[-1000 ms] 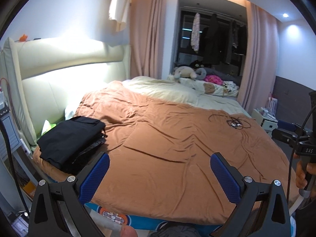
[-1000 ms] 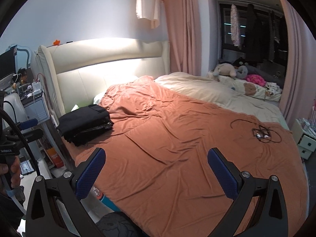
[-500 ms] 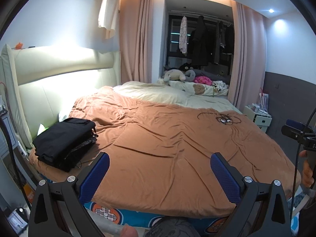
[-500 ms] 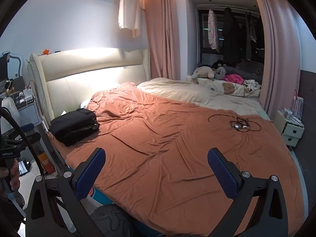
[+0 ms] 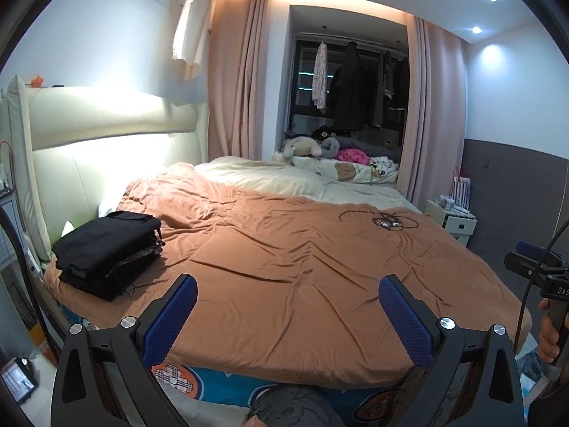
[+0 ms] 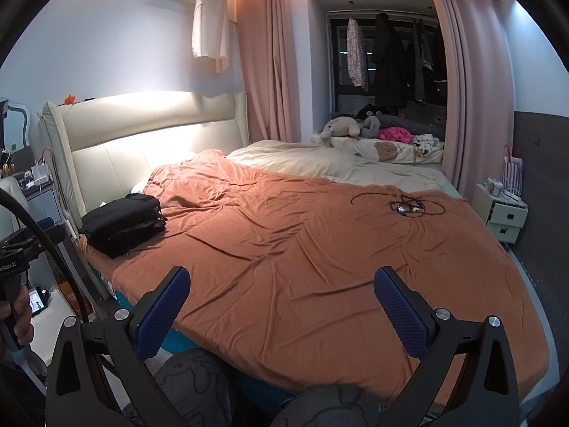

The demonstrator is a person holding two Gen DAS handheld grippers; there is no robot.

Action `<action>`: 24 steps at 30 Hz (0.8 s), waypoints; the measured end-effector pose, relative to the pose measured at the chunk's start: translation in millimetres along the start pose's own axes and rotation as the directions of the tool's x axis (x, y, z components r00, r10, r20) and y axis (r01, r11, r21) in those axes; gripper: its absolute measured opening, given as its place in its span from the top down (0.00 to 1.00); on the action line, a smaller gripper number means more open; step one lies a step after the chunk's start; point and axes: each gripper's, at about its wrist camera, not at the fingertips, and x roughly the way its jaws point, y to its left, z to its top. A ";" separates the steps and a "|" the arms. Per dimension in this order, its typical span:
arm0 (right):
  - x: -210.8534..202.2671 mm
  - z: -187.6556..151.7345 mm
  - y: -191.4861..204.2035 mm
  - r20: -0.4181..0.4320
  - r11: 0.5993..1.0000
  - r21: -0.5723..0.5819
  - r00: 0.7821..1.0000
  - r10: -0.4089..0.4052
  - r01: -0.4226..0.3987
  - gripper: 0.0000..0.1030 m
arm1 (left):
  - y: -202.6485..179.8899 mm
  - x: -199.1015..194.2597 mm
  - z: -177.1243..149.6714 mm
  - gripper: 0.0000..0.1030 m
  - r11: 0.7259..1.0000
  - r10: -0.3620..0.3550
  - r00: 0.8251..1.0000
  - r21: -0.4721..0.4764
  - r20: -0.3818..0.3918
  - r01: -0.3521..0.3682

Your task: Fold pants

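Note:
A stack of folded black pants [image 5: 106, 249] [image 6: 122, 222] lies at the near left corner of the bed, on the orange-brown blanket [image 5: 302, 267] [image 6: 320, 249]. My left gripper [image 5: 288, 309] is open and empty, held in the air before the bed's near edge, well right of the stack. My right gripper [image 6: 282, 302] is also open with nothing between its blue pads, over the blanket's near edge. The other gripper's handle shows at the edge of each view, held in a hand [image 5: 549, 334] [image 6: 16, 316].
A tangled black cable [image 5: 386, 219] [image 6: 405, 206] lies on the far right of the blanket. A cream duvet [image 6: 320, 160] and plush toys [image 6: 343, 126] sit behind. The headboard [image 6: 142, 142] is left, a white nightstand [image 6: 505, 215] right. My knees [image 6: 199, 384] show below.
Both cameras have pulled back and tilted up from the bed; more ceiling and room show now. The pants stack has not moved, and both grippers stay open.

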 end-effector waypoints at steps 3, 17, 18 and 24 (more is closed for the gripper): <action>-4.8 -7.2 0.1 -0.003 1.000 0.015 1.000 0.005 -0.004 0.00 | -3.4 -5.2 -6.3 0.00 1.000 -0.005 1.000 0.001 0.005 0.005; -7.5 -29.8 3.7 -0.045 0.999 0.033 0.999 0.006 -0.005 0.00 | 0.8 -13.7 -36.9 0.01 0.998 0.006 1.000 -0.067 -0.004 -0.006; -7.6 -29.6 3.0 -0.048 0.999 0.037 0.999 0.008 -0.007 0.00 | 1.5 -14.2 -38.2 0.00 0.998 0.012 1.000 -0.066 -0.008 -0.012; -8.7 -28.1 -0.4 -0.060 0.999 0.045 0.998 0.014 -0.011 0.00 | 5.4 -17.3 -42.1 0.00 0.997 0.033 0.999 -0.068 -0.007 -0.034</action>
